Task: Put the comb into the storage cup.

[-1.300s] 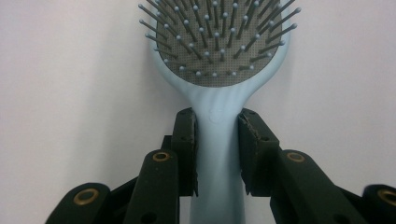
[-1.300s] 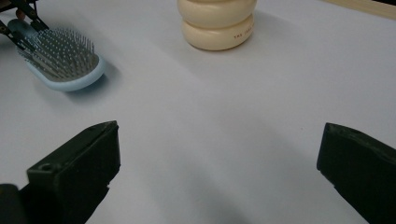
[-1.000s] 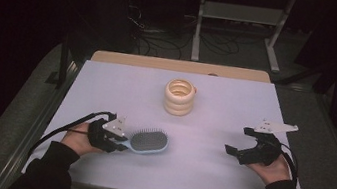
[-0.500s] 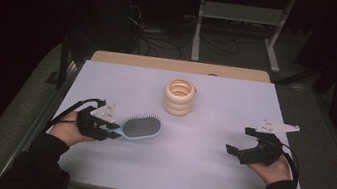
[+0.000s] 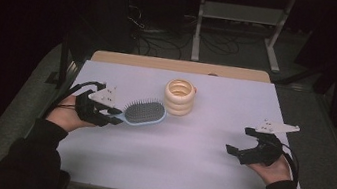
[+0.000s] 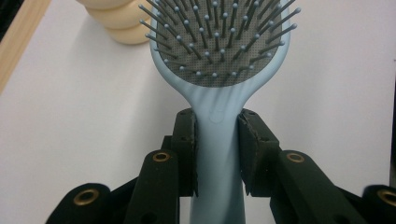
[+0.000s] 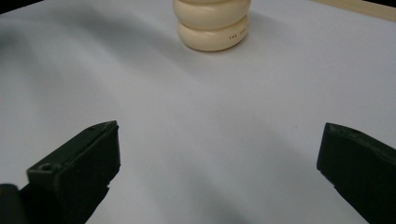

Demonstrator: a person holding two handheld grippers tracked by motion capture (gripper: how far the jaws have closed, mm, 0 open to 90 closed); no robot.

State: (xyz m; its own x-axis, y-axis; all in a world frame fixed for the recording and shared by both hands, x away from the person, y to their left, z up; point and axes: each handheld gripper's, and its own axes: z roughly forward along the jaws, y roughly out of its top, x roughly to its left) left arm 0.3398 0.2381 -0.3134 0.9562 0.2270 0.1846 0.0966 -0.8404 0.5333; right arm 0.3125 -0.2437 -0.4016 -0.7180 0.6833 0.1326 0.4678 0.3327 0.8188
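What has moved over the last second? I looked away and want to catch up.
The left gripper, shut on the hairbrush by its handle, carried it away from the person and towards the stacked rings. The grip did not change. The right gripper stayed open and still, and the rings did not move.

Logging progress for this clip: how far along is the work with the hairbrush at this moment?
Done: the left gripper is shut on the handle of the light-blue plastic hairbrush with grey bristle pad, bristles facing up. In hand: the brush is carried near the cream ribbed round holder. Left: wherever the brush is meant to go, it has not been set down. The right gripper rests open on the white table.
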